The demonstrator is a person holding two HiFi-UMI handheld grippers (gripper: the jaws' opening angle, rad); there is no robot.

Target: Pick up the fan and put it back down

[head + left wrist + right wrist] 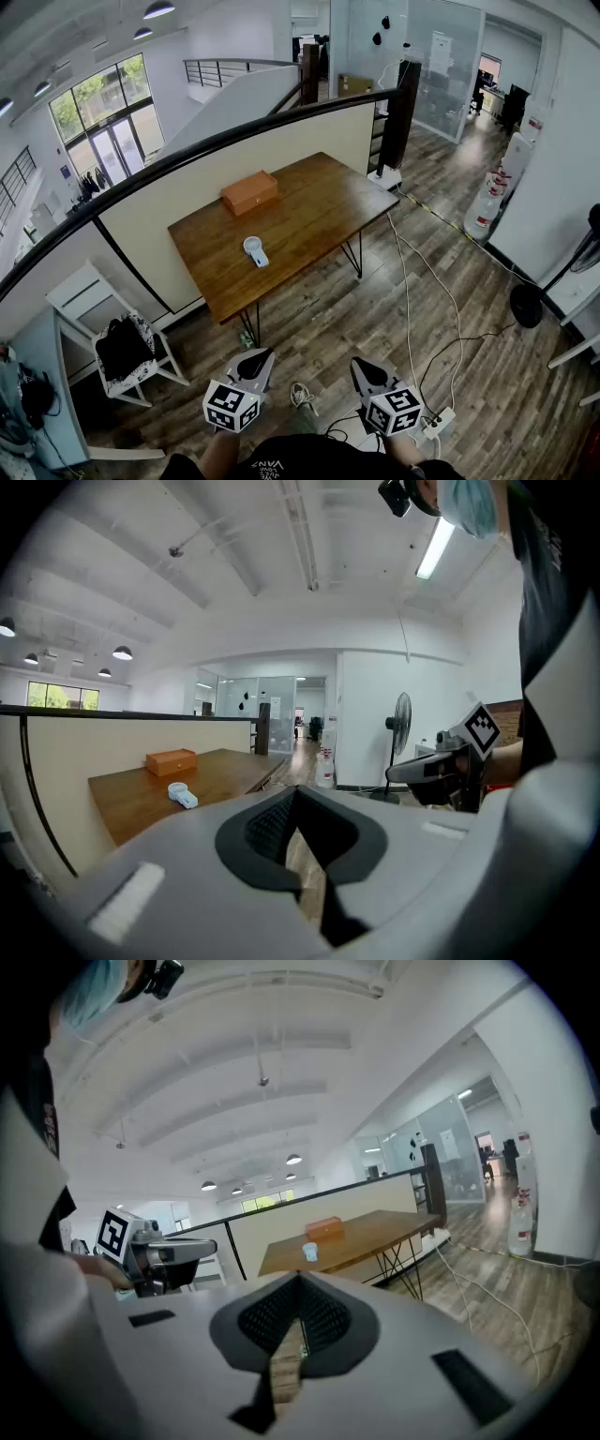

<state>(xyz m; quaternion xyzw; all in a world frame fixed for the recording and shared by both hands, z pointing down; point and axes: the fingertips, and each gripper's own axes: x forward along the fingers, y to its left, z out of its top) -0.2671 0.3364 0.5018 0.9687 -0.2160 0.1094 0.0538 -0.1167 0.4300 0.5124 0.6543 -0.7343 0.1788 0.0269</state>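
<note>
The fan (255, 250), a small pale handheld one, lies flat on the wooden counter (319, 202), out in the open toward the near side, and you are standing well apart from it on the floor, so nothing has been touched yet. Because it lies so low, the likeliest slip is coming in too shallow: the fingers would strike the wood or nudge the fan, and on that smooth top it would probably skid away or spin instead of being caught. Its round head and short handle also look easy to pinch off-centre, which could let it swing or drop on the lift. The orange box (249, 191) sits well behind it and should not get in your way. The fingers of your left gripper (296, 794) are pressed together with nothing between them, and so are those of your right gripper (300, 1283). If you arrive with them like that, you will simply shove the fan, so part them before you come down. Further out, mind the cable (405, 281) trailing across the floor to the power strip (438, 423) by your right foot as you step in. The tall floor fan (586, 253) off to the right is probably not your target.
</note>
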